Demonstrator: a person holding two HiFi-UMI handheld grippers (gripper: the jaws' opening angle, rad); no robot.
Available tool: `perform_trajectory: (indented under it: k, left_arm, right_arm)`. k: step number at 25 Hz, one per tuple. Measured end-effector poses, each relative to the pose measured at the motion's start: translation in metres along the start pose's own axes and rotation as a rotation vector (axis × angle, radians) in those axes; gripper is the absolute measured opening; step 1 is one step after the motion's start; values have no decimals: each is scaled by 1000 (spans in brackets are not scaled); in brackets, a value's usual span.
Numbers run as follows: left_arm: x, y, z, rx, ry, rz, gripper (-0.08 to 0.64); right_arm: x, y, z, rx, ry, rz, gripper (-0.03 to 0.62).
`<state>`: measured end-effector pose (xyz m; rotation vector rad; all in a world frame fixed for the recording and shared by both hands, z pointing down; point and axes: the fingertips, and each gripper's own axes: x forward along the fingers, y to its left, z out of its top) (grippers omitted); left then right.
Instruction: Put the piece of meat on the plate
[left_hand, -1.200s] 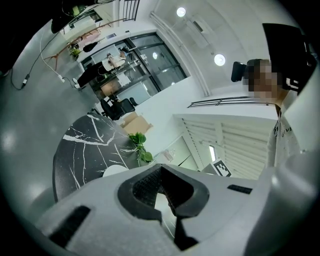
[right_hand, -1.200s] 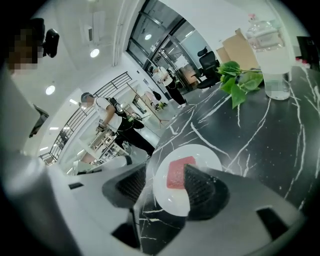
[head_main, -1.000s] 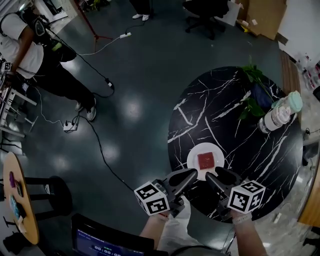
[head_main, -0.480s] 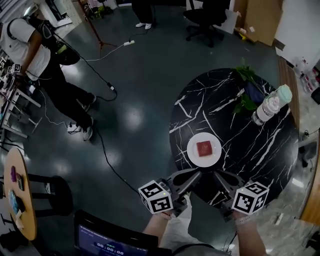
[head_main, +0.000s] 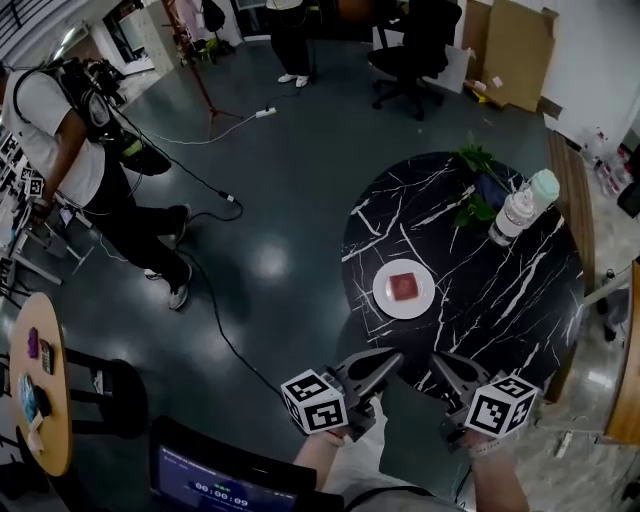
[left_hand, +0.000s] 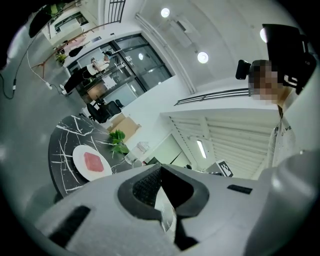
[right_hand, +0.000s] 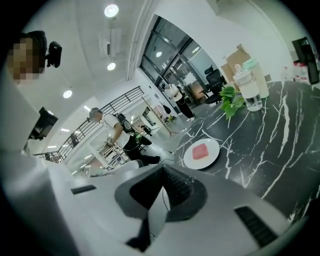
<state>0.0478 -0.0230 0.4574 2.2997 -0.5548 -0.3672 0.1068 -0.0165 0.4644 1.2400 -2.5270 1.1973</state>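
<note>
Piece of meat (head_main: 403, 286) is laid on the plate (head_main: 384, 300), so prob done. Left claw (head_main: 393, 358) & right claw (head_main: 440, 362) are clenched empty; nothing more needed imo.

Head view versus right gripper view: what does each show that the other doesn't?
Only the head view: both tongs from above, left tongs and right tongs, plus a wooden side table at the far left. Only the right gripper view: the ceiling lights, and its own jaws up close, shut with nothing between them. Both: the piece of meat on the plate, the black table, the bottle and the plant.
</note>
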Motion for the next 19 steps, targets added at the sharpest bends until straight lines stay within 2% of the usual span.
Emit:
perform_trajectory:
  k: [8, 19]
  left_arm:
    - [-12, -34, 0, 43, 1, 11, 8]
    - [-5, -37, 14, 65, -7, 32, 8]
  right_arm:
    - [-27, 23, 4, -51, -54, 21, 11]
    - [-35, 19, 23, -87, -82, 23, 9]
